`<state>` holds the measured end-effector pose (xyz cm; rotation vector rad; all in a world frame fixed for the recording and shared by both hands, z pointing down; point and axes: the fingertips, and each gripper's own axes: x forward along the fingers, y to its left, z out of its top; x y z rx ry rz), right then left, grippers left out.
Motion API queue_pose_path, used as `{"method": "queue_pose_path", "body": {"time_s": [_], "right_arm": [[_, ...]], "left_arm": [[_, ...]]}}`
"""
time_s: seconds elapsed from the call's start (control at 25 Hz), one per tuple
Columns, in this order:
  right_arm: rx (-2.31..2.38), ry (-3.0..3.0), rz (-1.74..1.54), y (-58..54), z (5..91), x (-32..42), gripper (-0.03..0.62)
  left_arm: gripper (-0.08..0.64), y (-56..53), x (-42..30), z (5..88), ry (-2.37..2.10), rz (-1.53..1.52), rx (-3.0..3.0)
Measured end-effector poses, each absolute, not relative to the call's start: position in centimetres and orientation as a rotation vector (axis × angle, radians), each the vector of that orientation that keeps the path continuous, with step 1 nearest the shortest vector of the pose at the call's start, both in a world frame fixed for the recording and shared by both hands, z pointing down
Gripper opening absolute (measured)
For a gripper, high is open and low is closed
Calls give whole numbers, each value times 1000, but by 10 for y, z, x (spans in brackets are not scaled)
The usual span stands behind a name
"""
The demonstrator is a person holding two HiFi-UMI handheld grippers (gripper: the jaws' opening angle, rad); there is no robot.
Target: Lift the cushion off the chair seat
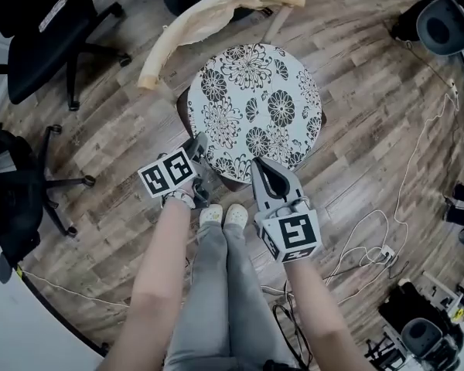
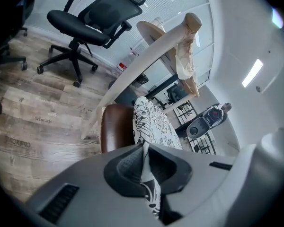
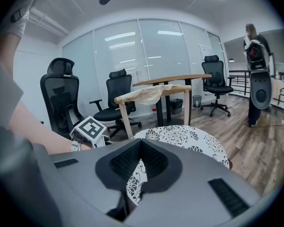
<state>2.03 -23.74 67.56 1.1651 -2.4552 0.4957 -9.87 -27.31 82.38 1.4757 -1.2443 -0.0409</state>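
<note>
Cushion [image 1: 255, 107]: round, white with a black flower print; it lies flat on the chair seat and covers nearly all of it, with its near rim taken up by both grippers.
Handling: it looks thin, soft and light. It should sag between two holds rather than stay flat, and a shallow pinch of cloth could slip out. It does not look fragile.
Where to hold: the near rim at two points set apart, as now. A deeper bite would likely hold better.
Left gripper [image 2: 144, 148]: jaws closed tight on the near-left rim, with a fold of printed cloth pressed between the pads and trailing down behind them.
Right gripper [image 3: 139, 148]: jaws closed on the near-right rim, with patterned cloth caught between the pads.
Chair seat [image 2: 116, 129]: brown, showing only as a narrow band under the cushion's edge.
Backrest [image 1: 209, 18]: a pale curved rail in a wrinkled wrapping, on the far side of the seat and clear of the cushion.
Surroundings: wood-plank floor [image 1: 371, 130]; a black office chair [image 1: 39, 37] well apart on the left; white cables [image 1: 402, 184] on the right.
</note>
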Motion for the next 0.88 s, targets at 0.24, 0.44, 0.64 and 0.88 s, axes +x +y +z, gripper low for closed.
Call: {"method": "queue_pose_path", "body": {"time_s": [0.24,0.44,0.64,0.88], "right_arm": [[1192,-2457,494,-232,662,30,23],[1223,-2450,502,-228,650,42,23],[1270,-2450,505,-228,634,54,24],[1312,-2457,508,-231,613,66,23]], "left_arm": [[11,-273,-89,799,-1233,-43,1542],[11,-272,-80,777,-1215,-89,1550],[11,-271,-67,755,-1197,-119,1574],[11,-276,-52,725,-1174,-118,1635]]}}
